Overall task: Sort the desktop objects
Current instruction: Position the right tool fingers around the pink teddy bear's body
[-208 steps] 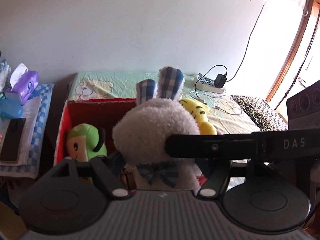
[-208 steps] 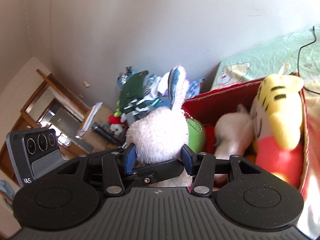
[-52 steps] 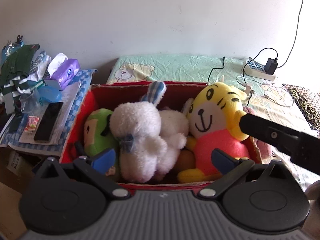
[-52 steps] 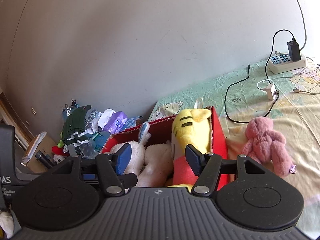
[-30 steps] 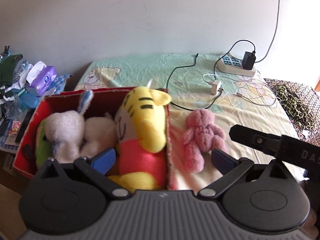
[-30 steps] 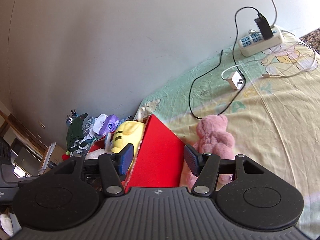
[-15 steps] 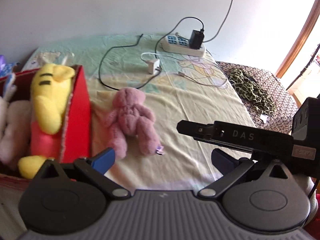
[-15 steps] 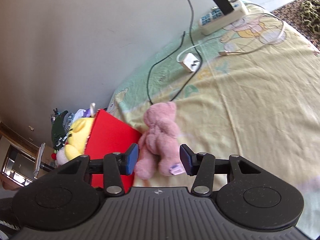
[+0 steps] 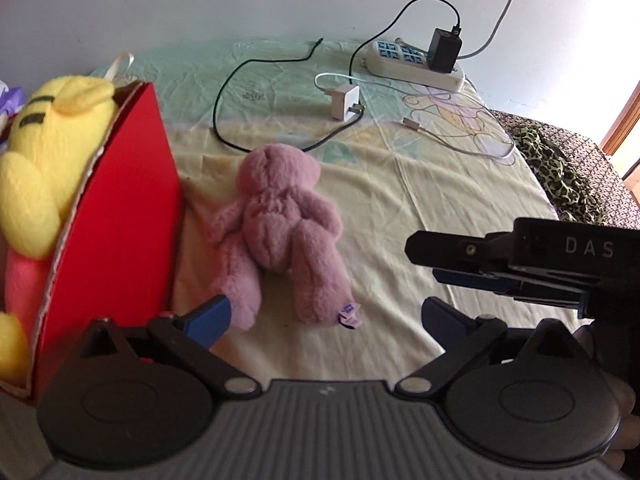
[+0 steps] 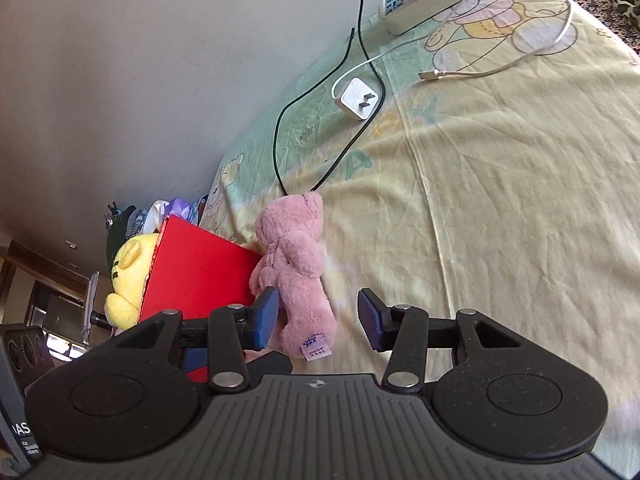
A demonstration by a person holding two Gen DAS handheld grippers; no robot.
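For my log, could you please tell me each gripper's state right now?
Left gripper: open, holding nothing.
Right gripper: open, holding nothing.

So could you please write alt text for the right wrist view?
The open right gripper hovers over a pink plush bear lying face down on a yellow sheet, beside a red box holding a yellow plush tiger.

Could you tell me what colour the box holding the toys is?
Red box, clearest in the left wrist view.

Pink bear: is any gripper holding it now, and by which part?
No. The pink bear lies on the sheet, unheld; both the left gripper and the right gripper are open around its legs.
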